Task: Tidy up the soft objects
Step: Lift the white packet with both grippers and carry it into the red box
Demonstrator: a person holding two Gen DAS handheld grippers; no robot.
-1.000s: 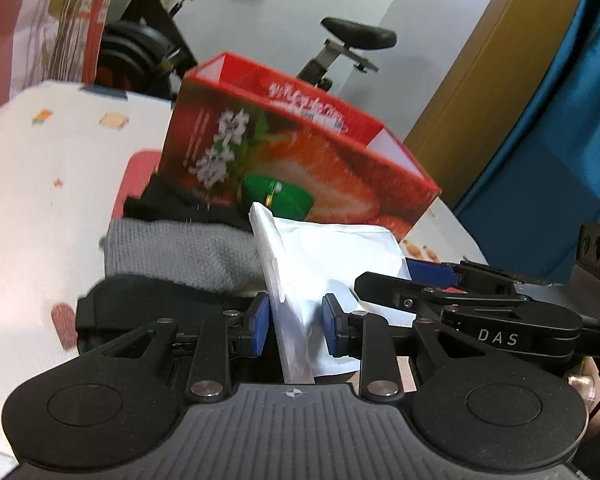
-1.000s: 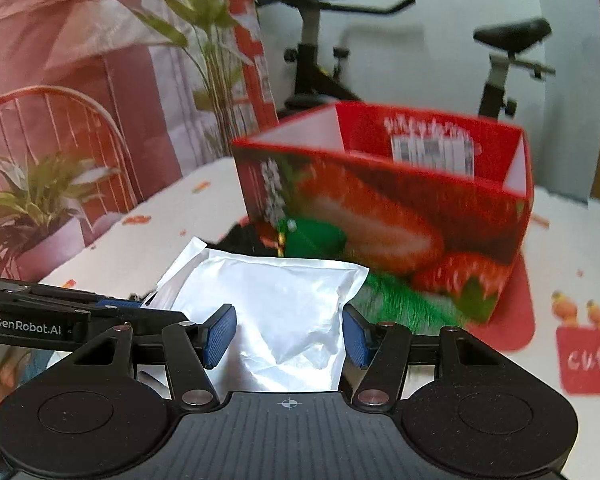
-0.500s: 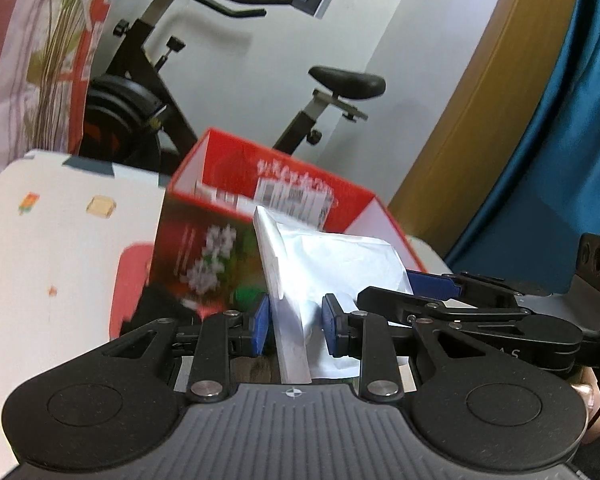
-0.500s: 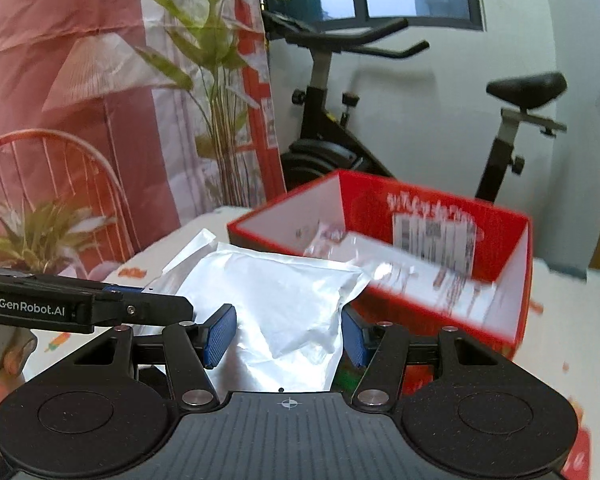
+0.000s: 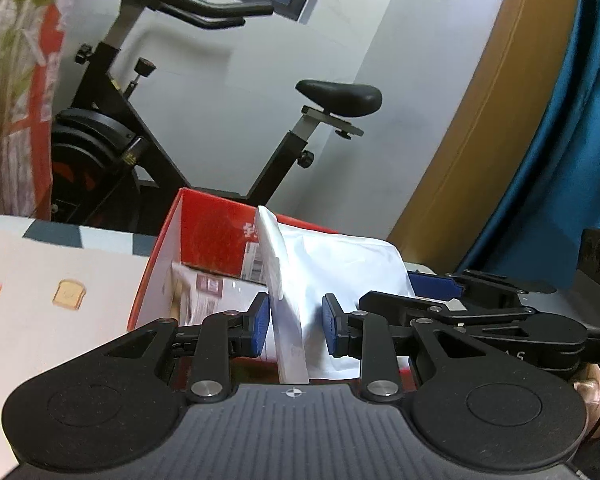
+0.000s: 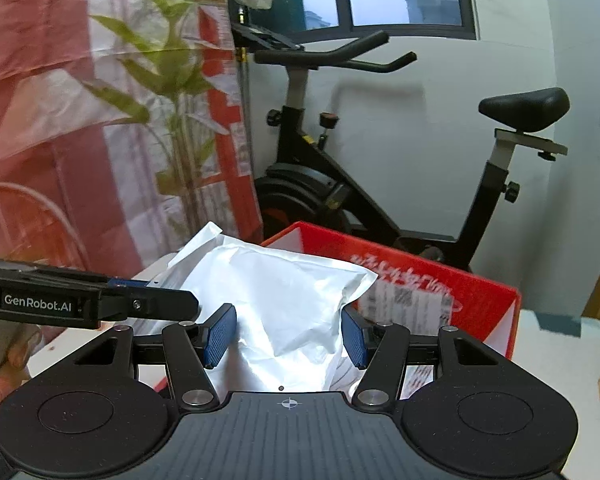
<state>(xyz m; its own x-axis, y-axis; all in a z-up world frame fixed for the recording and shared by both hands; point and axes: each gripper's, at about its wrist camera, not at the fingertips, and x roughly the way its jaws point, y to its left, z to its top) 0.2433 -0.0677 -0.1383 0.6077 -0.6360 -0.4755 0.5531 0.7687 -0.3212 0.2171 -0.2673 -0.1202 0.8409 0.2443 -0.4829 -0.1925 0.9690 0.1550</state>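
Observation:
A puffy white pouch [image 5: 340, 276] hangs in the air above the open red strawberry box [image 5: 216, 228]. My left gripper [image 5: 294, 326] is shut on the pouch's flat sealed edge. My right gripper [image 6: 286, 334] is shut on the pouch's body [image 6: 284, 300] from the other side. The right gripper also shows in the left wrist view [image 5: 460, 312], and the left gripper in the right wrist view [image 6: 100, 300]. Inside the box [image 6: 440, 280] lies a clear packet with a printed label [image 5: 216, 296].
A black exercise bike [image 6: 340, 184] stands behind the table against a white wall. A tall plant [image 6: 172, 92] and red-and-white hanging fabric stand at the left. The white patterned tablecloth [image 5: 40, 292] spreads left of the box. A blue curtain [image 5: 560, 160] hangs at the right.
Both grippers have lifted the pouch from table height, where it sat before the box's front wall, up and forward over the box's open top. The socks and green item have dropped from view.

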